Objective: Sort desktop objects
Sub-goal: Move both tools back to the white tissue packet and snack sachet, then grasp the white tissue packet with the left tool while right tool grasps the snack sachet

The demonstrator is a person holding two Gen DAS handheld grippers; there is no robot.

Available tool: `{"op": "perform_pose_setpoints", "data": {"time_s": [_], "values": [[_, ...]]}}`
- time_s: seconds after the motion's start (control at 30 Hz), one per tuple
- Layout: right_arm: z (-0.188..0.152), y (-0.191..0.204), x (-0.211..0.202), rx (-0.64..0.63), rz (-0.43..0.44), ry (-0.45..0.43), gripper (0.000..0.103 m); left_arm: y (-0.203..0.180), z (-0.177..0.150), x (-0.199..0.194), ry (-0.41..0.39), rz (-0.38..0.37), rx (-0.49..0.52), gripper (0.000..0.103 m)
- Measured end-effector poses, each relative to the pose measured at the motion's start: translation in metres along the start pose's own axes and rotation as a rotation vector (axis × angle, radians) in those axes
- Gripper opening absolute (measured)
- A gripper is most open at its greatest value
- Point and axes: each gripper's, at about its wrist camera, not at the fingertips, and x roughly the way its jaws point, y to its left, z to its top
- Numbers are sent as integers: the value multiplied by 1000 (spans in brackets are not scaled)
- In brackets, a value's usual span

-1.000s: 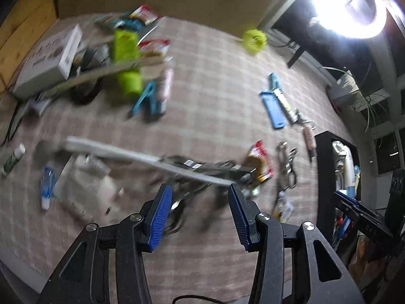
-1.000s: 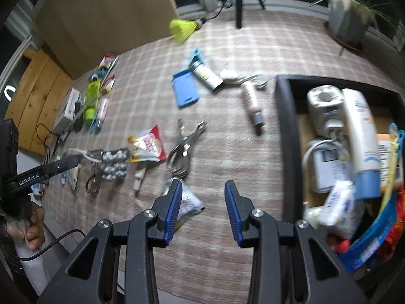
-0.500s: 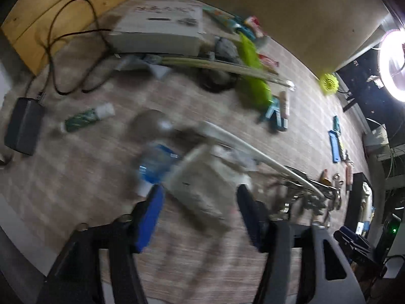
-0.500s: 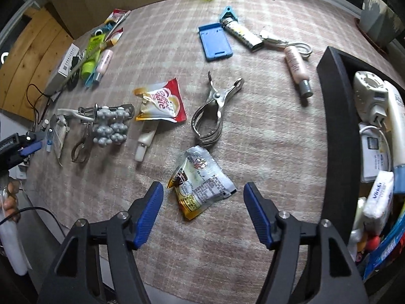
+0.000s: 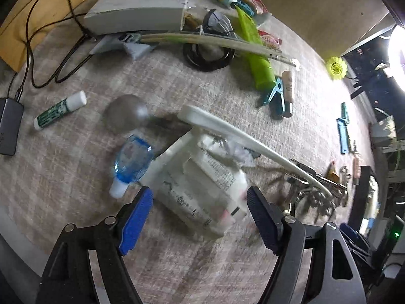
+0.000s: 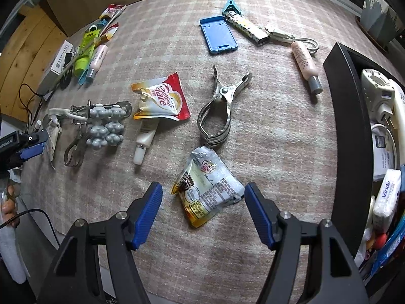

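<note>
My left gripper (image 5: 198,197) points down over a clear pack of white tubes (image 5: 202,185) lying on the checked cloth. Its jaws are opening; the pack's near end lies between the blue pads without touching them. A small clear blue bottle (image 5: 133,159) rests just left of the pack, and a long white handle (image 5: 240,139) crosses over it. My right gripper (image 6: 203,191) stands open over a silver coffee sachet (image 6: 206,190), a pad on either side of it and apart from it. A black bin (image 6: 354,131) with several items inside stands to the right.
Ahead of the right gripper lie a metal clamp (image 6: 220,106), a red sachet (image 6: 162,101), a grey roller (image 6: 106,126), a blue stand (image 6: 219,34) and a pink tube (image 6: 305,63). Beyond the left gripper are a glue stick (image 5: 59,110), a white box (image 5: 141,5), a green tube (image 5: 255,48) and a black cable (image 5: 58,55).
Both grippers have opened wide and come lower. The left one swung away from the scissors and roller to the clear pack. The right one closed in on the silver sachet.
</note>
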Motion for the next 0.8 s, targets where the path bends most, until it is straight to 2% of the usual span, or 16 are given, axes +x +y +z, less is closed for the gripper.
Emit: {"op": "perform_pose_setpoints", "data": {"time_s": [0.1,0.2,0.27,0.37,0.47,0.57,0.63,0.67,0.7,0.77,0.8], "values": [[6,-3,3,4,1,4,67,-16,1,10,-1,52,26,77],[11,-4,6,-21,8,6,67,-29,0,25,-22,185,64,80],[16,-5,9,-49,2,17,72,-36,-2,31,-43,228,100,86],[22,-6,19,-84,-26,41,74,-38,-9,31,-75,222,125,88],[26,-3,23,-124,-30,47,81,-36,-14,28,-95,206,140,85],[23,7,27,-200,-83,60,81,-35,-18,25,-111,203,158,75],[16,13,28,-257,-120,58,81,-32,-20,22,-117,192,153,65],[14,13,27,-265,-114,56,81,-27,-20,19,-120,187,149,63],[14,13,27,-268,-113,53,78,-25,-20,18,-120,178,145,60],[15,9,23,-266,-110,48,64,-19,-21,15,-122,162,131,55],[17,6,20,-257,-112,46,52,-17,-21,13,-120,149,124,53]]}}
